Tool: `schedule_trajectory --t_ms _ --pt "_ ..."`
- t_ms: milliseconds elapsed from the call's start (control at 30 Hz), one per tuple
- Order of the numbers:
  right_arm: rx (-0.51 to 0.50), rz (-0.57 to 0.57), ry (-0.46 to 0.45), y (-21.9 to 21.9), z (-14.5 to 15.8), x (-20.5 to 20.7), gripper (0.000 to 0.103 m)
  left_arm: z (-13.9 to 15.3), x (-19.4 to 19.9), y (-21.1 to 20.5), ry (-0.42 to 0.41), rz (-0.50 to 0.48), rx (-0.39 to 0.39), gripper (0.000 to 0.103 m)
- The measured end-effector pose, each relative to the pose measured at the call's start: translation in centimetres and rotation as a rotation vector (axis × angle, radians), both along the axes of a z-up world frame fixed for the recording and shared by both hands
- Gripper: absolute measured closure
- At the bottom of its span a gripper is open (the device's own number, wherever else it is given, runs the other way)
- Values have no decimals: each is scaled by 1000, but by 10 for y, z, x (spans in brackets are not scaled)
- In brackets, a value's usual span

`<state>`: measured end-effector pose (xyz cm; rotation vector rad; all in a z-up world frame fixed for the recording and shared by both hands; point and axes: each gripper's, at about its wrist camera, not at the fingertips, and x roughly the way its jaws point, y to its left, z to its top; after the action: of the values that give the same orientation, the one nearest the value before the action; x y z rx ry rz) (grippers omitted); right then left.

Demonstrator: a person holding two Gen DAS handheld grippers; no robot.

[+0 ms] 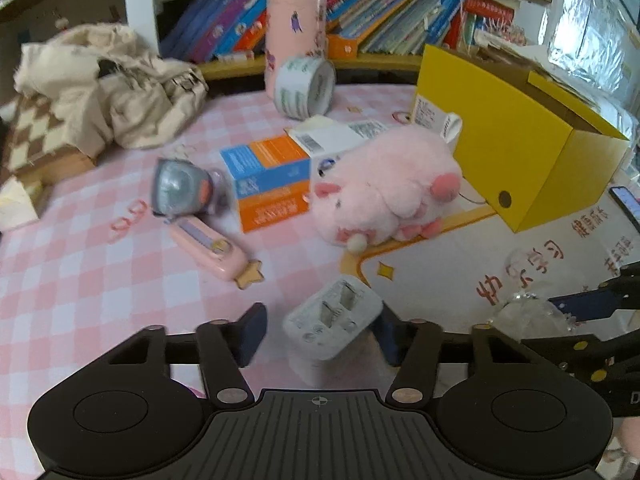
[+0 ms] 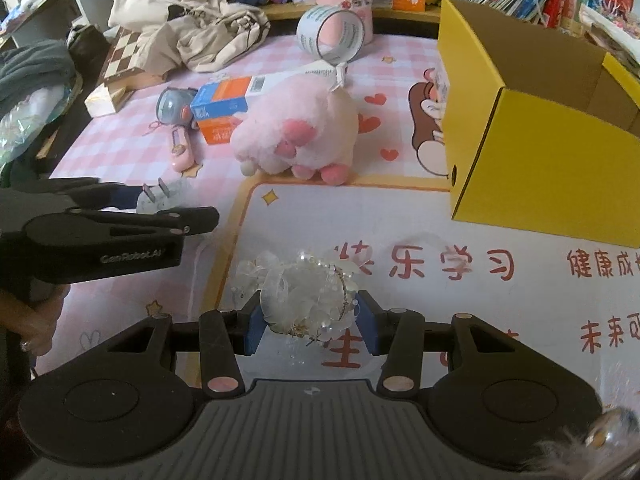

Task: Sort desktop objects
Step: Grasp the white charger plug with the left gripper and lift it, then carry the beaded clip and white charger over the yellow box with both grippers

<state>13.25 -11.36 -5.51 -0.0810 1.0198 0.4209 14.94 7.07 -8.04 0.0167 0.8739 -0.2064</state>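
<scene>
Left gripper (image 1: 320, 330) jaws partly apart around white plug adapter (image 1: 334, 322); right pad touching it, left pad clear. Right gripper (image 2: 310, 322) clamped on clear beaded hair ornament (image 2: 304, 294) over the printed mat (image 2: 480, 320); pink plush (image 2: 296, 132) and yellow box (image 2: 540, 152) sit beyond.

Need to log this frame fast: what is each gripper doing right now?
Left gripper: open around the white plug adapter; only one pad touches it.
Right gripper: shut on the white beaded hair ornament.

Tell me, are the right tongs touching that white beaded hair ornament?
Touching. The right wrist view shows the right tongs with both blue pads pressed against the sides of the white beaded hair ornament.
</scene>
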Motion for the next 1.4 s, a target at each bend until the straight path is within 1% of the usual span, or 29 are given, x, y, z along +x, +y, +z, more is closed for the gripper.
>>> schedule_trajectory --t_ms 33,133,233,333,533,667,800,1033,1400 --pt "0 3 3 0 -1 1 58 -2 1 -1 9 -6 -3 61" --pt "1 6 11 -1 -2 3 58 -4 0 -1 7 -10 -5 61" --pt "3 13 18 -1 -3 4 58 -2 0 2 15 1 -26 62" --pt "5 17 5 0 0 3 58 2 -3 8 18 20 -52 62" --pt "21 -4 -47 -3 14 1 58 22 -12 21 -24 46 -113 62" --pt "29 -10 -64 -3 24 -1 58 38 -21 26 -59 43 -149 62" --pt "57 -9 -69 -1 32 -10 58 50 -31 28 -85 30 -167 62" --pt "72 -5 -74 6 35 -29 58 57 -49 26 -106 -10 -154 62" --pt "98 -88 -95 -12 38 -48 58 62 -61 4 -140 -98 -99 62"
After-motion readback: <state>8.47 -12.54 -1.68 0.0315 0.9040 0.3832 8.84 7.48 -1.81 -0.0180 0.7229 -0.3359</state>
